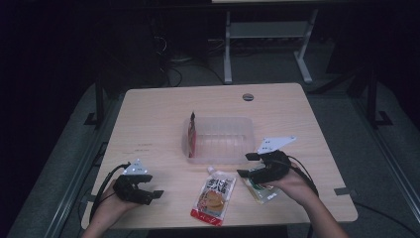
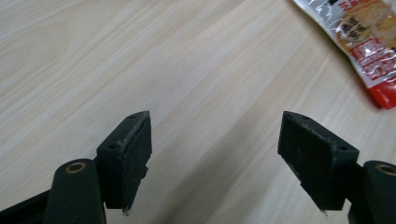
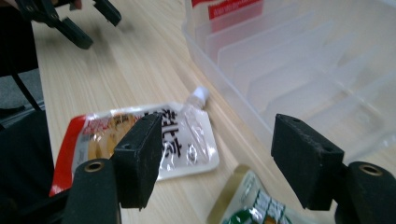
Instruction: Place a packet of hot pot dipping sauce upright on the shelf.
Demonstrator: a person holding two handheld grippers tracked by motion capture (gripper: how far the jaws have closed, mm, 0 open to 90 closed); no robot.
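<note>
Wood surface: a pale wood-grain table (image 1: 148, 124) fills the middle of the high view, with dark floor around it.
Clear bin: a see-through plastic container (image 1: 223, 140) with ribbed dividers sits near the table's centre; a red-and-white packet (image 1: 192, 134) stands upright against its left inner wall.
Spouted pouch: a silver pouch with a red bottom edge and a white cap (image 1: 214, 197) lies flat on the table just in front of the bin, cap end toward the bin; it lies between the two hands.
Green-labelled pouch: a pale yellowish pouch with green print (image 1: 261, 191) lies flat to the right of the spouted pouch, right under the right gripper.
Right gripper: the right gripper (image 1: 250, 165) hovers low over the green-labelled pouch; in the right gripper view its black jaws stand well apart with nothing pressed between them, the pouch's top edge (image 3: 252, 198) showing below the gap.
Left gripper: the left gripper (image 1: 152, 185) is held near the table's front left corner, well apart from the pouches; its jaws stand wide over bare wood.
Hands: a person's forearms enter from the bottom edge, one hand on each gripper.
</note>
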